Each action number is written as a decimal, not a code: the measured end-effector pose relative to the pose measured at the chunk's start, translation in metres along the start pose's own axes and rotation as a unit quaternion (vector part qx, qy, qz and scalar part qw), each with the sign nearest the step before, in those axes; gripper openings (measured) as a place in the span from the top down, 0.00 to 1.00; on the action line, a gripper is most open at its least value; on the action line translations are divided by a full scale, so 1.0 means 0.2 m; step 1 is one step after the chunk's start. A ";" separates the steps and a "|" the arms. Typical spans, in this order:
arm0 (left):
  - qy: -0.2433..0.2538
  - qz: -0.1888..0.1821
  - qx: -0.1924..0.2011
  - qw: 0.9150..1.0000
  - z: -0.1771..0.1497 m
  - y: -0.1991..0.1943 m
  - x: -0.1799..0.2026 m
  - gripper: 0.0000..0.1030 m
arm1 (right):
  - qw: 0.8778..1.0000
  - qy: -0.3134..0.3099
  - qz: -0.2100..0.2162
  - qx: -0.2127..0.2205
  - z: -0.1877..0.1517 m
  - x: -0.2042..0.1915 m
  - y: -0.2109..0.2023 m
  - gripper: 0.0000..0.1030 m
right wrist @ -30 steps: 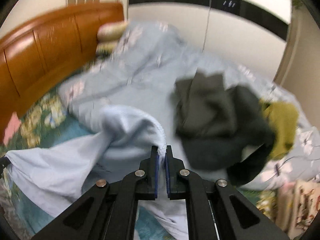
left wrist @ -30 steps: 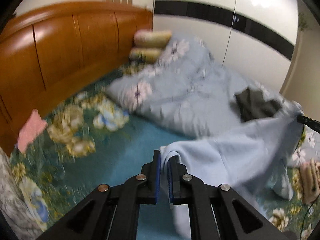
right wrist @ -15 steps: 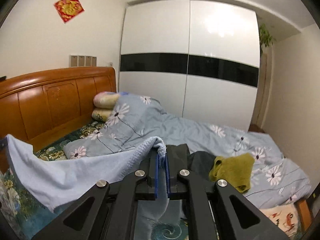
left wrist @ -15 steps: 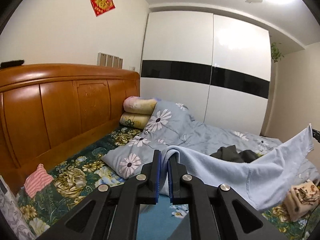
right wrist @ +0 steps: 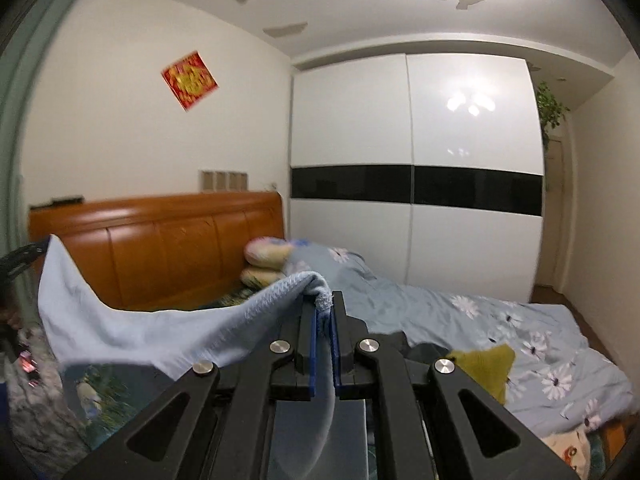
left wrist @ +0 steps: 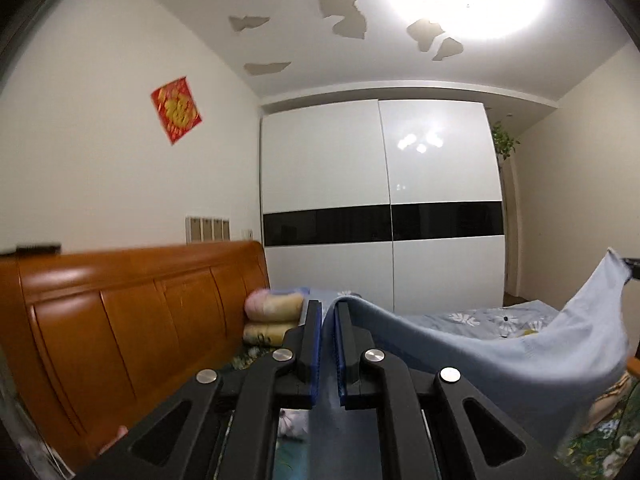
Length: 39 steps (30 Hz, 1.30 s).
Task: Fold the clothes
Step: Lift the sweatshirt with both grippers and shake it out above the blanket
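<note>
The left gripper (left wrist: 328, 312) is clamped on one edge of a pale blue knit garment (left wrist: 520, 356), the cloth pinched between its blue-lined black fingers (left wrist: 310, 332). From there the garment stretches rightward in a sagging span up to a raised corner near the picture's right edge, where the tip of the other gripper shows.

The right gripper (right wrist: 325, 308) is likewise clamped on the garment (right wrist: 160, 332), gripping a ribbed hem bunched at its fingertips, with a strip of cloth hanging down between the jaws. In this view the fabric runs left and rises to a corner held by the left gripper at the far left edge. The garment hangs in the air between the two grippers, above the near part of the bed.

Below lies a light blue quilt with white daisies (right wrist: 500, 320), covering the bed towards its right side. On it, near the front edge, sit a dark garment (right wrist: 424, 350) and a mustard-yellow cloth (right wrist: 488, 368), touching each other. Two stacked rolled pillows (right wrist: 264, 260) rest against the orange wooden headboard (right wrist: 172, 248). Behind stands a white wardrobe with a black band (right wrist: 416, 188).
</note>
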<state>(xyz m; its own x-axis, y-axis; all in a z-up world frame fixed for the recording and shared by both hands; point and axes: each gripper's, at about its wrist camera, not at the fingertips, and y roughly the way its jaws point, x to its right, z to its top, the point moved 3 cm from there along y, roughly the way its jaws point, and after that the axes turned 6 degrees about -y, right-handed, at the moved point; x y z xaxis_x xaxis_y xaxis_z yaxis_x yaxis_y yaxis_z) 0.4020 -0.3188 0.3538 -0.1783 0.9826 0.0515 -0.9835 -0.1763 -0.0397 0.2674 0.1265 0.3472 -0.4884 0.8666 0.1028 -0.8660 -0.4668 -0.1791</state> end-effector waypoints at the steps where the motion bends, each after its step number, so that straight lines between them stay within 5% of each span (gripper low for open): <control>1: 0.006 0.006 -0.010 1.000 -0.01 0.06 -0.01 0.93 | 1.000 0.004 0.005 -0.005 0.01 0.01 0.02 0.95; 6: 0.014 0.040 -0.126 0.991 -0.36 0.48 -0.08 0.93 | 0.996 0.028 0.030 -0.084 -0.13 0.06 0.30 0.94; 10: 0.011 0.067 -0.255 0.964 -0.92 0.80 -0.11 0.93 | 0.976 0.046 0.016 -0.211 -0.59 0.07 0.71 0.94; 13: 0.032 0.085 -0.332 0.939 -1.34 0.93 -0.07 0.93 | 0.952 0.082 0.012 -0.294 -1.01 0.08 0.94 0.94; 17: -0.009 0.070 -0.408 0.910 -1.71 1.03 -0.03 0.95 | 0.908 0.152 0.006 -0.390 -1.53 0.14 1.11 0.94; 22: -0.045 0.058 -0.472 0.878 -2.01 1.16 0.02 0.95 | 0.873 0.180 -0.020 -0.452 -1.85 0.21 1.27 0.94; 27: -0.120 -0.011 -0.541 0.832 -2.28 1.27 0.12 0.94 | 0.852 0.236 -0.037 -0.467 -1.96 0.32 1.35 0.94; 33: -0.273 -0.016 -0.599 0.752 -2.60 1.28 0.20 0.91 | 0.838 0.258 -0.044 -0.479 -2.07 0.36 1.34 0.94; 36: -0.322 -0.014 -0.616 0.719 -2.71 1.24 0.26 0.70 | 0.836 0.263 -0.046 -0.479 -2.11 0.37 1.32 0.94; 39: -0.349 -0.017 -0.624 0.699 -2.76 1.23 0.30 0.64 | 0.835 0.269 -0.047 -0.478 -2.13 0.37 1.30 0.94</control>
<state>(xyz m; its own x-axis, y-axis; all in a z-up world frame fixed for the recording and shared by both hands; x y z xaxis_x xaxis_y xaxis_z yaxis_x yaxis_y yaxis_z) 0.1669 -0.2720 -0.2029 -0.5544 0.6409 0.5309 -0.2739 0.4619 -0.8436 0.0515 0.1451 -0.1086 -0.0819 0.9654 -0.2474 -0.2916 -0.2606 -0.9204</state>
